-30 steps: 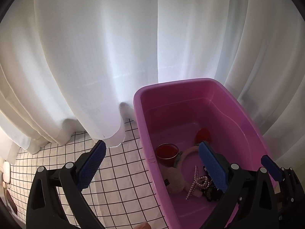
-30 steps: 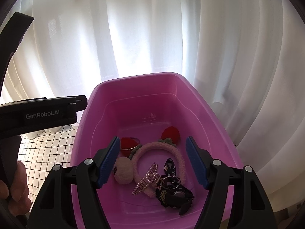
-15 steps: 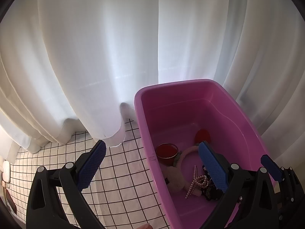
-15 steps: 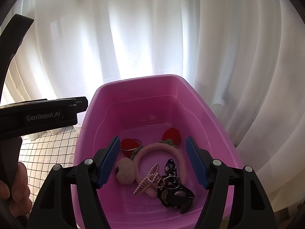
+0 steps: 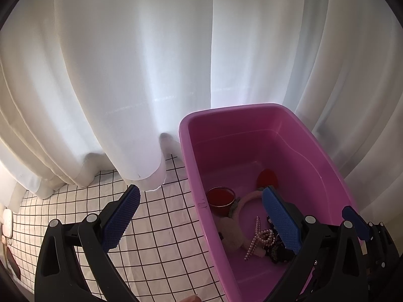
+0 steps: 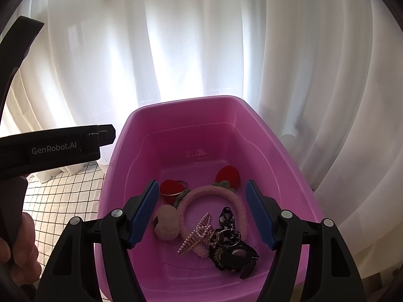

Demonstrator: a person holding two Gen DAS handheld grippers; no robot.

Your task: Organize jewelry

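A pink plastic bin (image 6: 252, 115) (image 5: 191, 156) holds a fuzzy pink headband (image 6: 239, 201) with red pompoms, a pearl hair claw (image 6: 196, 234) (image 5: 257, 239), a red cup-shaped piece (image 6: 172, 187) (image 5: 220, 197), a beige pompom (image 6: 165, 222) and a black floral strap with a metal ring (image 6: 226, 246). My right gripper (image 6: 201, 214) hangs open above these items, touching none. My left gripper (image 5: 201, 219) is open too, straddling the bin's left wall: one blue pad over the cloth, the other over the bin. In the left wrist view the right gripper's blue fingertip (image 5: 355, 222) shows at lower right.
White curtains (image 5: 126, 75) hang close behind the bin and drape onto a white cloth with a black grid (image 5: 156, 226) left of it. A hand (image 6: 17, 246) grips the black handle of the left gripper at the left edge of the right wrist view.
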